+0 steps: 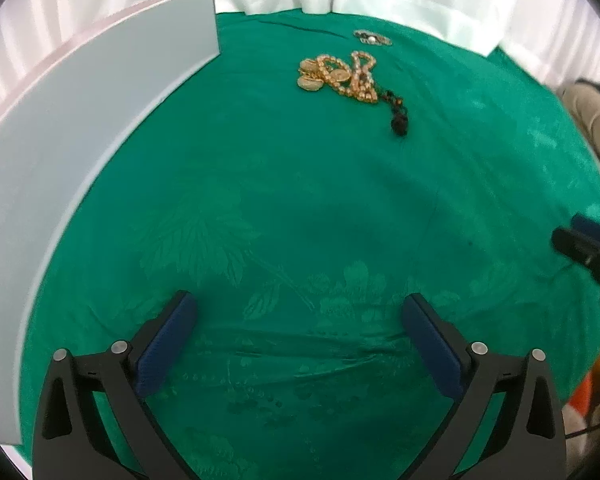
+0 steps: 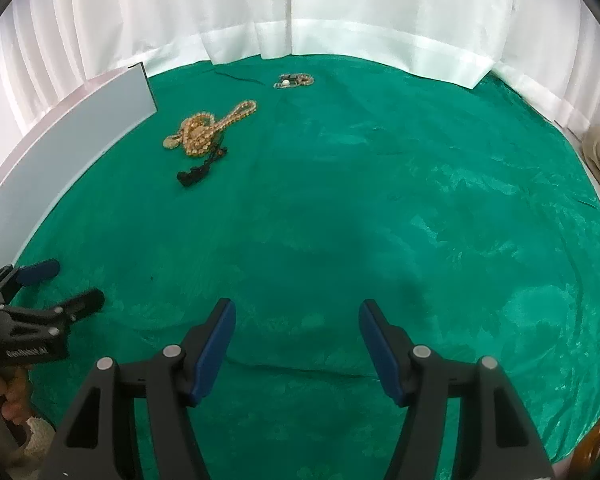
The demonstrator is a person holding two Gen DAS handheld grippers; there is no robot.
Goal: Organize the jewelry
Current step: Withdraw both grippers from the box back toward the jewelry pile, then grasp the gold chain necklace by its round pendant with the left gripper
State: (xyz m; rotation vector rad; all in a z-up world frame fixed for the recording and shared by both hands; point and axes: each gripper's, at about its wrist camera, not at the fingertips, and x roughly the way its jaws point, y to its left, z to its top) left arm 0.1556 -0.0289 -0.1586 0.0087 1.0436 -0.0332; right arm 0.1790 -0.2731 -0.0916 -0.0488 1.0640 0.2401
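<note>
Both empty and spread, left claw point(image 1: 300, 334) widest, right claw point(image 2: 297, 338) narrower, hovering over bare green cloth point(image 1: 300, 200), likely readied for gold bead necklace point(image 1: 338, 76) heaped near table's far edge beside white board point(image 1: 80, 128).

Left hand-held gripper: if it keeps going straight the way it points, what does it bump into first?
Probably just the patterned green cloth. The left hand-held gripper is open and empty, tilted down at bare fabric. The gold bead necklace lies farther ahead, so likely out of its line, though depth is hard to judge.
</note>
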